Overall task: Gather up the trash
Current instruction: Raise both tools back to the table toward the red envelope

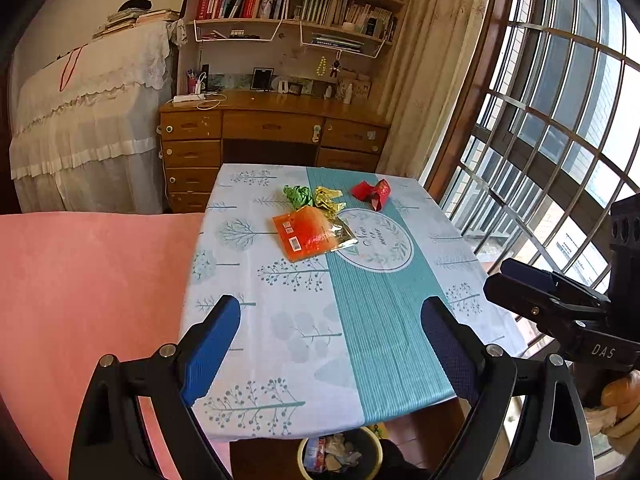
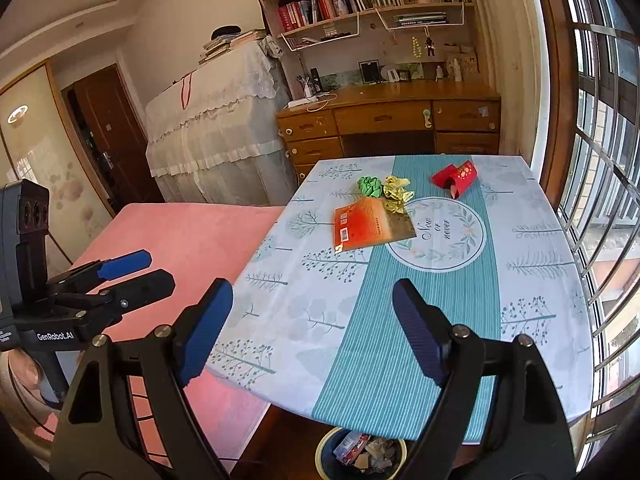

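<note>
Two handheld grippers hover over the near edge of a desk (image 1: 360, 340) draped in a tree-print cloth with a teal centre stripe. The left gripper (image 1: 332, 320) has its blue-padded fingers spread wide and holding nothing; the right gripper (image 2: 312, 304) is likewise spread and empty.

In the left wrist view the trash lies at 12 o'clock, well beyond the fingertips: an orange snack packet (image 1: 306, 238) flat on the cloth, crumpled green paper (image 1: 298, 196) and a crumpled gold wrapper (image 1: 328, 200) just past it at 12 o'clock, and a red paper packet (image 1: 372, 194) apart at 1 o'clock.

Below the desk's near edge, at 6 o'clock, a waste bin (image 1: 340, 456) holds scraps. A pink bed (image 1: 88, 300) spreads at 9 o'clock, and a wooden dresser (image 1: 272, 136) stands behind.
</note>
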Available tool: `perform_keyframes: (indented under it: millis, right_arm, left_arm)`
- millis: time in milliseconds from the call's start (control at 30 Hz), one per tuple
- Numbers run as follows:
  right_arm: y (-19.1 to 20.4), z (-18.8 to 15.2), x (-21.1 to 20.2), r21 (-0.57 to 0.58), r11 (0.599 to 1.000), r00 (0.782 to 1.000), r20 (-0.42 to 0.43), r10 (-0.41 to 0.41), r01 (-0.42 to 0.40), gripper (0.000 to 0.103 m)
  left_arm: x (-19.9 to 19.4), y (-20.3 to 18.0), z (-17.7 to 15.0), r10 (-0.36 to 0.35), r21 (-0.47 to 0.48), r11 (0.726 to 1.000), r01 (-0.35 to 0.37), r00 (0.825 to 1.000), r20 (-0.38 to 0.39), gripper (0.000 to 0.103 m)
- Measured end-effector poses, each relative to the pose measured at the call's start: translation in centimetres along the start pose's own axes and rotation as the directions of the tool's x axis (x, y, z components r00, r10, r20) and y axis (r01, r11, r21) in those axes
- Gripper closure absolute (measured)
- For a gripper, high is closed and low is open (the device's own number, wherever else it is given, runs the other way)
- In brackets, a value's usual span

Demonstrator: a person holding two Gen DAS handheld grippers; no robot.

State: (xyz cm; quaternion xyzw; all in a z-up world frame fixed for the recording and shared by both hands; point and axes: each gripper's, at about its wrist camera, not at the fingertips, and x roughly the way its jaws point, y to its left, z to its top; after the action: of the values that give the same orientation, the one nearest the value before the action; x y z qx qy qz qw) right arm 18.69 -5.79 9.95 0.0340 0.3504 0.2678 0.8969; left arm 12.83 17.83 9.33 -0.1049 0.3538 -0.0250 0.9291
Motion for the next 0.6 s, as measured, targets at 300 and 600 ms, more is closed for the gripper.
perform_keyframes:
  millis: [300, 600]
  right_arm:
    - [-12.8, 8.1, 9.8, 0.044, 0.997, 0.994, -0.090, 0.064, -0.060, 0.023]
    - [-28.6, 15.4, 21.7, 0.143, 0.989, 0.976, -0.216, -0.009, 0.041, 0.026]
  left_arm:
    - [13.1, -3.3, 8.2, 0.064, -0.035, 0.997, -0.066, 0.995, -0.071, 0.010]
    - [31.6, -6.7, 17.4, 0.175, -0.060, 0.980, -0.189, 0.967, -0.186, 0.016]
